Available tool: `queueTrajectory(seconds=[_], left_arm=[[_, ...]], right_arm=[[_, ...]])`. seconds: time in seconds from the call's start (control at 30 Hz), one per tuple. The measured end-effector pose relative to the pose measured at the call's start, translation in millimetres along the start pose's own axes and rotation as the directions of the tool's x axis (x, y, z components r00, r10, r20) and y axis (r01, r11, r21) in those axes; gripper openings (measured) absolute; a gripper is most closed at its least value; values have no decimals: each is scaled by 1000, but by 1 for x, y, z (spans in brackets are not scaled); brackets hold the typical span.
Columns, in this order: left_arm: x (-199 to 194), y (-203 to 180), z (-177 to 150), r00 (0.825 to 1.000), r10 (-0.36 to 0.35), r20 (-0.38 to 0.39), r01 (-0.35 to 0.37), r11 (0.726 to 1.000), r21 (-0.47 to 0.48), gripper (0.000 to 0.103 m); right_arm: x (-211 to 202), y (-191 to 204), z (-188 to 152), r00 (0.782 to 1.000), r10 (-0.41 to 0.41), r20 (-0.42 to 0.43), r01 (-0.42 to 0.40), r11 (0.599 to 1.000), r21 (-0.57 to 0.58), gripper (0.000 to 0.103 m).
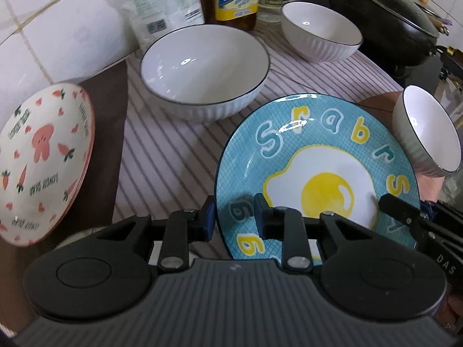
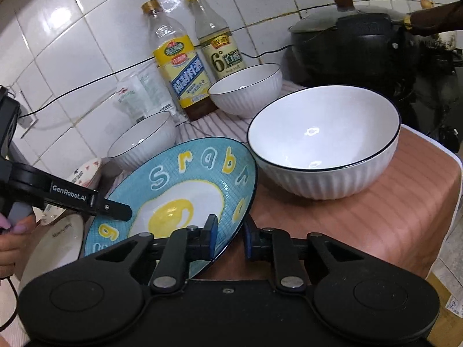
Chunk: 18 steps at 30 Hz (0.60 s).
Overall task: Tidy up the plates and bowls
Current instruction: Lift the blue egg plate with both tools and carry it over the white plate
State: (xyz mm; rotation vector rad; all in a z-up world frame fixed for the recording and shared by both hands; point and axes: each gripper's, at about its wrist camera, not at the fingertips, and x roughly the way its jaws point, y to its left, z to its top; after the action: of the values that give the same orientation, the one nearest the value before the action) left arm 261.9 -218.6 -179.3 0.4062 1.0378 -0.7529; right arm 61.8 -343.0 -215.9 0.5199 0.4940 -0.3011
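Blue plate (image 1: 332, 150) with fried-egg picture being held tilted above the desk (image 1: 179, 150), striped cloth covering it, white tiled wall (image 2: 72, 43) standing behind. Left claw (image 1: 234, 217) clenching on the plate's near rim, angling steeply down; right claw (image 2: 230, 235) clenching on the opposite rim, angling less steeply. Reading "Srabrs" across the plate, "GenRobot.AI" on the left claw's arm, "6°" on the vinegar bottle (image 2: 217, 37). Sitting nearby: 3 white ribbed bowls, largest bowl (image 2: 324, 141) just beside the plate; pink bunny plate (image 1: 43, 159) lying to the left.
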Motion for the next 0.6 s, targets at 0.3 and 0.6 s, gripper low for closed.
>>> queueTrajectory(seconds=[0.3, 0.6], left_arm=[[-31, 7, -7, 999, 21, 25, -19, 998, -66, 26], [-84, 26, -18, 999, 31, 38, -25, 990, -140, 26]], right_arm=[[-16, 13, 4, 999, 49, 8, -49, 999, -22, 23], [-47, 37, 16, 993, 117, 6, -117, 991, -64, 23]])
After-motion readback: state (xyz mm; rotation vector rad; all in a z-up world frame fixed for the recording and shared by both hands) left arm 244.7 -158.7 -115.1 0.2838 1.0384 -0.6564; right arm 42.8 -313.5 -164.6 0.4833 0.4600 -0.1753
